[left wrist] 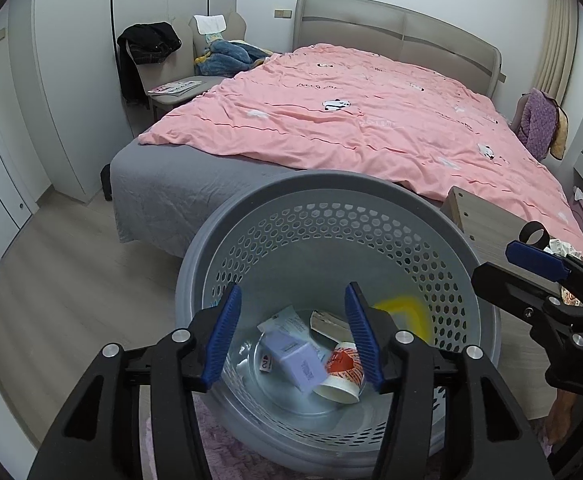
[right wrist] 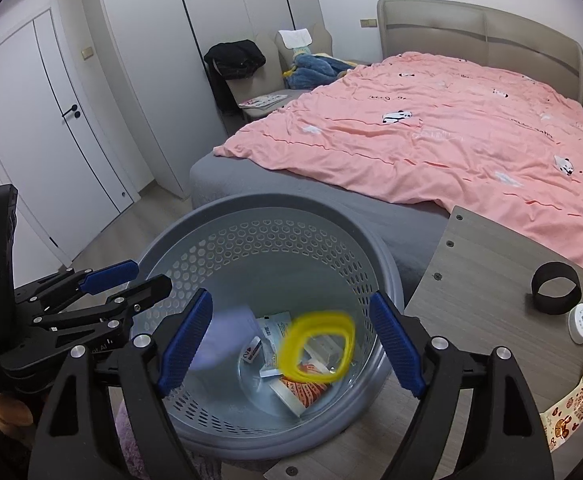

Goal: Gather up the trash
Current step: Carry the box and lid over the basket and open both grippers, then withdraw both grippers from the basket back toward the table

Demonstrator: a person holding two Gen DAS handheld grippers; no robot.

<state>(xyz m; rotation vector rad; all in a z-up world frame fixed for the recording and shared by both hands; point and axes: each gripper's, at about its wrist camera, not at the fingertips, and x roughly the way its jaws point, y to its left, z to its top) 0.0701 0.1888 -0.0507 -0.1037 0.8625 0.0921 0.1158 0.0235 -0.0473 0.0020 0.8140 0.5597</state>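
A grey perforated bin (left wrist: 227, 240) stands on the floor by the bed; it also shows in the right wrist view (right wrist: 195, 220). Inside lie a lilac box (left wrist: 297, 362), a red-and-white paper cup (left wrist: 341, 372) and paper scraps. A yellow ring (right wrist: 315, 346) is blurred in mid-air inside the bin, between my right gripper's fingers; in the left wrist view it shows as a yellow blur (left wrist: 403, 312). A blurred lilac object (right wrist: 227, 336) is also falling. My left gripper (left wrist: 293, 338) is open and empty over the bin. My right gripper (right wrist: 291, 342) is open over the bin.
A wooden side table (right wrist: 483, 264) at the right holds a black band (right wrist: 555, 288), a white round cap (right wrist: 581, 322) and a patterned wrapper (right wrist: 579, 396). A bed with a pink duvet (left wrist: 351, 112) stands behind. A chair with clothes (left wrist: 211, 56) is at the back left.
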